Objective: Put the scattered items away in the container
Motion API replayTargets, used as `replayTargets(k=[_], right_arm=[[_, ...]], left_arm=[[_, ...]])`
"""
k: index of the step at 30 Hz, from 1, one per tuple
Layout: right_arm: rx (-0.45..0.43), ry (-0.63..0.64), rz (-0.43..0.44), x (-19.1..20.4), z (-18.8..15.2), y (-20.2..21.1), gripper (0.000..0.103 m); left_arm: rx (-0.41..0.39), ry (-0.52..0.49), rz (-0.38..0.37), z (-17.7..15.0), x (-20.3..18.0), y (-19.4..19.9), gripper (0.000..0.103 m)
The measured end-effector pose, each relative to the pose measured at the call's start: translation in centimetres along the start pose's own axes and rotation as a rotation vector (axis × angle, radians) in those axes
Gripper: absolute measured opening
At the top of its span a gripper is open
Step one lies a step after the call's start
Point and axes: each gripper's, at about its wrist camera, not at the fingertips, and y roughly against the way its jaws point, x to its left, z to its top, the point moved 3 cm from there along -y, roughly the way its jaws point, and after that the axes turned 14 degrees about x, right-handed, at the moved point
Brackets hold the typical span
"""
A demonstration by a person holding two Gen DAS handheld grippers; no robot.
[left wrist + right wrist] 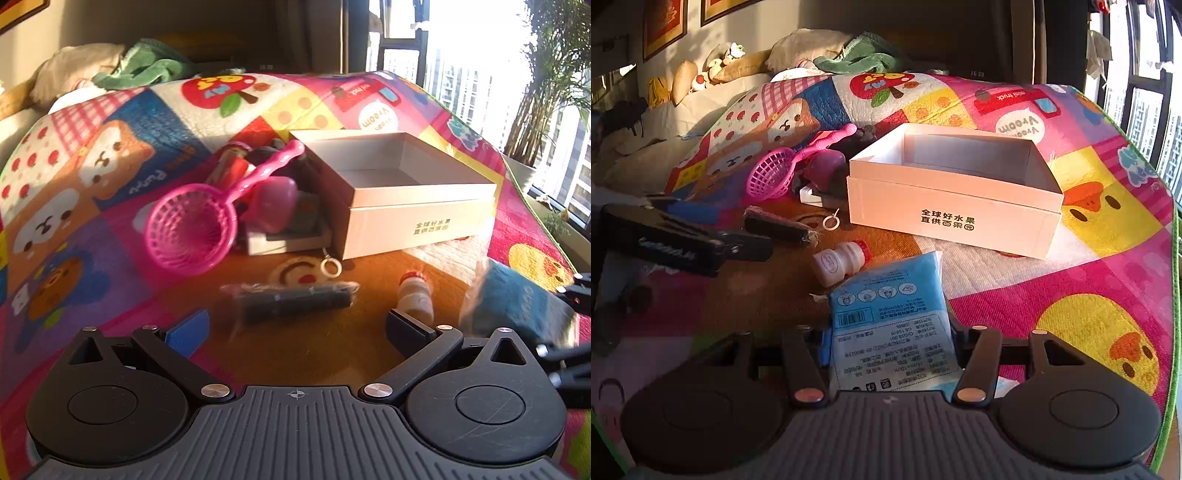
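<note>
A blue printed packet (890, 325) is gripped between the jaws of the right gripper (892, 343), low over a colourful play mat (1089, 280). The left gripper (297, 328) is held with jaws spread wide and nothing between them, above a dark wrapped bar (295, 299). The white box (955, 218) is seen empty, with a small white bottle (840, 262) near its front and a pink toy strainer (772, 177) piled with other toys at its left.

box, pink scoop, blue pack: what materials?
Box: likely matte white cardboard, with thin flat walls, crisp folded edges and printed text. Pink scoop: glossy moulded plastic, with a lattice bowl and shiny handle. Blue pack: probably soft plastic film, slightly crinkled, printed with a barcode; the right gripper is closed on it.
</note>
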Motion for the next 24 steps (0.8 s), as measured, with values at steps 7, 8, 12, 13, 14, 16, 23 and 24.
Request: replayTargets(k=[7, 8, 12, 13, 14, 16, 23, 24], right_arm=[[-0.003, -0.021, 0.004, -0.5, -0.9, 0.7, 0.054], [-0.002, -0.025, 0.008, -0.5, -0.9, 0.7, 0.054], [-0.001, -0.033, 0.017, -0.7, -1.0, 1.1, 0.054], [-0.001, -0.034, 0.015, -0.8, -1.0, 1.3, 0.054], [-0.003, -0.034, 0.011, -0.8, -1.1, 1.6, 0.054], [-0.016, -0.035, -0.006, -1.1, -1.2, 2.5, 0.054], [-0.155, -0.045, -0.112, -2.8, 1.5, 7.6, 0.054], [-0.179, -0.050, -0.115, -3.2, 2.6, 8.3, 0.054]], left_arm=[[0.033, 0.017, 0.062, 1.8, 0.0, -3.0, 0.103], [0.035, 0.015, 0.061, 1.7, 0.0, -3.0, 0.101], [0.037, -0.014, 0.057, 1.2, 0.0, -2.5, 0.086], [0.036, -0.026, 0.051, 1.0, -0.1, -2.1, 0.085], [0.035, -0.042, 0.039, 0.7, -0.3, -1.7, 0.085], [0.023, -0.088, 0.011, 0.1, -0.9, -0.2, 0.085], [-0.130, -0.214, -0.110, 2.4, -3.9, 6.1, 0.085], [-0.159, -0.228, -0.122, 3.6, -4.3, 6.7, 0.085]])
